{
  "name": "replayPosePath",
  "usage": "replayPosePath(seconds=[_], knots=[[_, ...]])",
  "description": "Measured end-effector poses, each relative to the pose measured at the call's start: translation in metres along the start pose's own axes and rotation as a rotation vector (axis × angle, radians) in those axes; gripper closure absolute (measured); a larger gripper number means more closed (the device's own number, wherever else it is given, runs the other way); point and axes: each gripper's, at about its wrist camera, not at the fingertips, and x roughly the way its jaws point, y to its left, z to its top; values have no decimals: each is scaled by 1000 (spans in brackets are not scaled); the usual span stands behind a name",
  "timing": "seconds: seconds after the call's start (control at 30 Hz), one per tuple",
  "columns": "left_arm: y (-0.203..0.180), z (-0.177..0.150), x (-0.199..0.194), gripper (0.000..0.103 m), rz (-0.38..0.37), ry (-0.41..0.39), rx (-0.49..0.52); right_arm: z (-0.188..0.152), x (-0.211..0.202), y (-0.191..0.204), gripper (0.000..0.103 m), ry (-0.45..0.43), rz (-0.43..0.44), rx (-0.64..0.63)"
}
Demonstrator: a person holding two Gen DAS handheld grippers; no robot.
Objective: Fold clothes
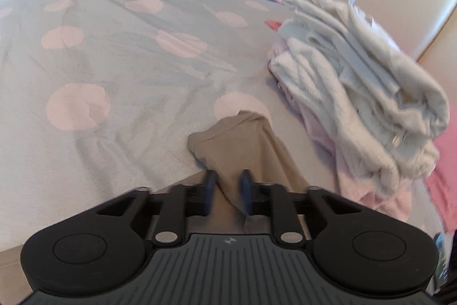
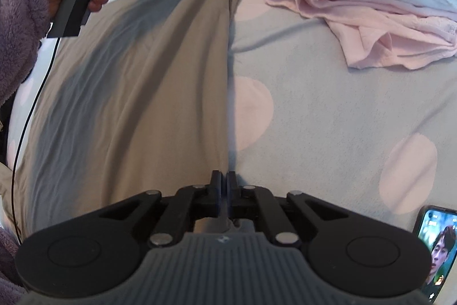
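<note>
Taupe garment (image 2: 137, 82) stretches between both grippers: left gripper (image 1: 228, 185) pinches its far corner, right gripper (image 2: 223, 180) is clamped on the near edge. Thin bites; fabric may slip out under tension.

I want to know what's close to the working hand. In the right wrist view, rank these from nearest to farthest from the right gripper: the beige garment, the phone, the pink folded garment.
1. beige garment, its edge pinched in the right gripper.
2. phone, lower right on the bedspread.
3. pink folded garment, upper right, under the white clothes.
</note>
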Motion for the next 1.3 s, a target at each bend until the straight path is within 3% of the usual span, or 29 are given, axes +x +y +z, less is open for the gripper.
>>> replayPosePath(seconds=[0.23,0.43,0.47,0.5,0.57,0.67,0.8,1.0,1.07,1.1,1.3], knots=[[-1,10,-26,103,59,-81,78,2,-1,-9,99,12,-3,-7],[5,6,3,102,188,64,157,3,-4,-14,99,15,-3,-10],[6,6,2,95,202,57,151,4,-6,-16,98,15,-2,-8],[6,8,-2,87,198,40,131,4,-7,-18,98,16,0,-7],[2,13,-10,81,193,5,121,4,-7,-17,98,15,0,-9],[-11,25,-20,81,166,-23,127,4,-6,-14,96,16,-6,-26],[-34,40,-6,81,84,27,92,4,-3,-14,96,16,-8,-31],[-51,38,36,81,96,121,36,2,-3,-13,96,15,-7,-38],[-52,36,43,88,111,129,33,2,-3,-13,96,15,-6,-39],[-52,35,45,101,124,131,40,2,-3,-12,96,15,-5,-38],[-60,44,34,103,124,57,99,-2,-5,-10,96,19,-8,-48]])
